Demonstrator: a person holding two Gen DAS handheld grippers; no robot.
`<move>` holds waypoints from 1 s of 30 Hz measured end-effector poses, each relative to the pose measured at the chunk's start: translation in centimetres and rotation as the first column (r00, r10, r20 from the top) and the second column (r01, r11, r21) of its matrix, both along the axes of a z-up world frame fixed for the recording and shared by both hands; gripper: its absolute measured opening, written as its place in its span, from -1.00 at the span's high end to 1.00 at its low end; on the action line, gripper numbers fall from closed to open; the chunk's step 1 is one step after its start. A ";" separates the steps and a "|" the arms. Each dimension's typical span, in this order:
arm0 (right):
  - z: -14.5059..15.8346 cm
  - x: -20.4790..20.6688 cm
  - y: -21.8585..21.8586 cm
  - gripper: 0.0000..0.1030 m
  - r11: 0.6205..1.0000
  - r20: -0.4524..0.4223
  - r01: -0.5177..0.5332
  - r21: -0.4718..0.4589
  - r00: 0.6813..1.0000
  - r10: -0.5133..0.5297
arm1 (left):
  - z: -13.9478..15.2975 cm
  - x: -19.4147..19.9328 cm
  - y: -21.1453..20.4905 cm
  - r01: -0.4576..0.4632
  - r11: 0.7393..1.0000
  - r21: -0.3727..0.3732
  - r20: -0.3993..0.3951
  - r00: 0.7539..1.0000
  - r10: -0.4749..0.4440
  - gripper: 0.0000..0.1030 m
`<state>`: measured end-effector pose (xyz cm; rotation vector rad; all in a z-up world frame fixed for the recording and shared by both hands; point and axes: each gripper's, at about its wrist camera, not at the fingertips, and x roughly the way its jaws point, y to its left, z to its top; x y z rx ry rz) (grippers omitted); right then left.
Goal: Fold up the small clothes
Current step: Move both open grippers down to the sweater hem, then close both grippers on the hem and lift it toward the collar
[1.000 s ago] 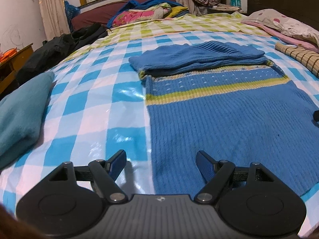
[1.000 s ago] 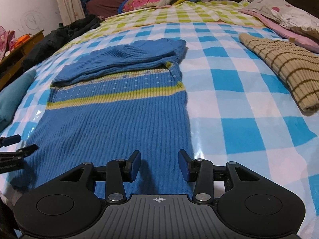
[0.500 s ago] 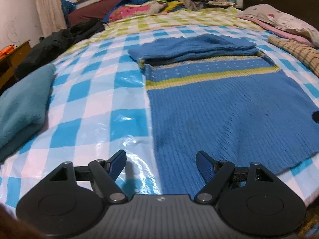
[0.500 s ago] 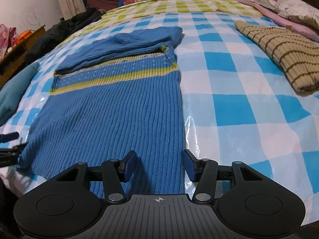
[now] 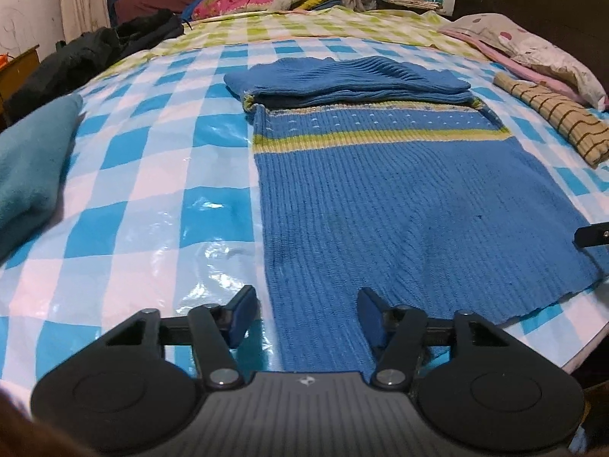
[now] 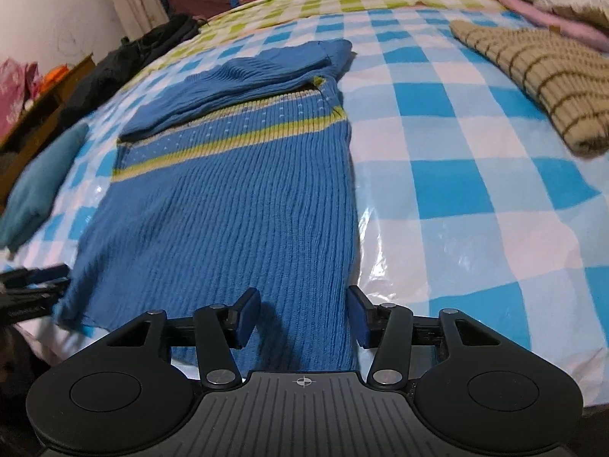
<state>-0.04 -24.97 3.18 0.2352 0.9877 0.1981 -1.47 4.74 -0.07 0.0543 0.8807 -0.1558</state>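
A blue ribbed sweater (image 5: 399, 198) with a yellow-green stripe lies flat on the checked bed cover (image 5: 152, 175), its top part folded down over the chest. My left gripper (image 5: 307, 316) hovers at the sweater's near left corner. Its jaws are closing, the hem lies between them, and the pads are clear of it. My right gripper (image 6: 303, 316) is at the near right corner of the sweater (image 6: 236, 205); its jaws are closing too, with knit between them but not pinched. Each gripper's tip shows at the edge of the other view.
A folded teal cloth (image 5: 26, 167) lies to the left, and a beige striped knit (image 6: 533, 76) to the right. Black clothes (image 5: 95, 53), pillows (image 5: 533, 49) and piled bedding sit at the far end. The bed's near edge is just under both grippers.
Both grippers have drawn back towards the sweater's near hem, which now shows in both views. The left jaws have narrowed. The sweater itself has not moved.
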 end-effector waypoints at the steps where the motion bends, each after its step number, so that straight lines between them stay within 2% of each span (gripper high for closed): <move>1: -0.1 0.0 -0.1 0.07 1.000 -0.004 0.005 0.012 1.000 -0.005 | 0.0 0.1 0.0 0.002 1.000 -0.004 -0.002 1.000 -0.002 -0.17; 3: -0.3 0.3 -0.2 0.07 1.000 -0.011 0.009 0.027 1.000 -0.009 | -0.1 0.3 0.1 0.001 1.000 -0.021 -0.008 1.000 -0.001 -0.11; 5: -0.4 0.6 -0.2 0.19 1.000 -0.014 0.003 0.030 1.000 -0.003 | -0.1 0.5 0.3 -0.004 0.998 -0.056 -0.026 1.000 0.003 0.02; 7: -0.4 0.8 -0.3 0.47 0.999 -0.015 -0.009 0.044 1.000 0.010 | -0.1 0.5 0.3 -0.007 0.997 -0.073 -0.037 0.999 0.004 0.12; 9: -0.6 0.8 -0.7 0.57 0.997 -0.021 -0.006 0.081 1.000 0.008 | 0.0 0.5 0.2 -0.001 0.997 -0.082 -0.036 0.999 -0.002 0.21; 12: -0.9 0.7 -1.2 0.58 0.992 -0.022 0.016 0.129 1.000 -0.013 | 0.0 0.8 0.2 0.000 0.995 -0.101 -0.044 0.999 -0.004 0.31; 19: -1.3 0.3 -1.6 0.55 0.983 -0.010 0.047 0.178 0.999 -0.046 | 0.0 0.9 0.1 -0.008 0.996 -0.091 -0.046 0.999 0.003 0.26; 26: -0.9 0.0 -1.1 0.53 0.984 -0.002 0.032 0.177 0.999 -0.032 | 0.1 0.5 0.9 -0.049 0.993 -0.109 -0.042 0.998 0.044 0.16; 30: -1.2 0.2 -0.9 0.52 0.985 -0.007 0.035 0.168 0.999 -0.034 | -0.1 0.6 1.7 -0.103 0.986 -0.131 -0.042 0.994 0.098 0.13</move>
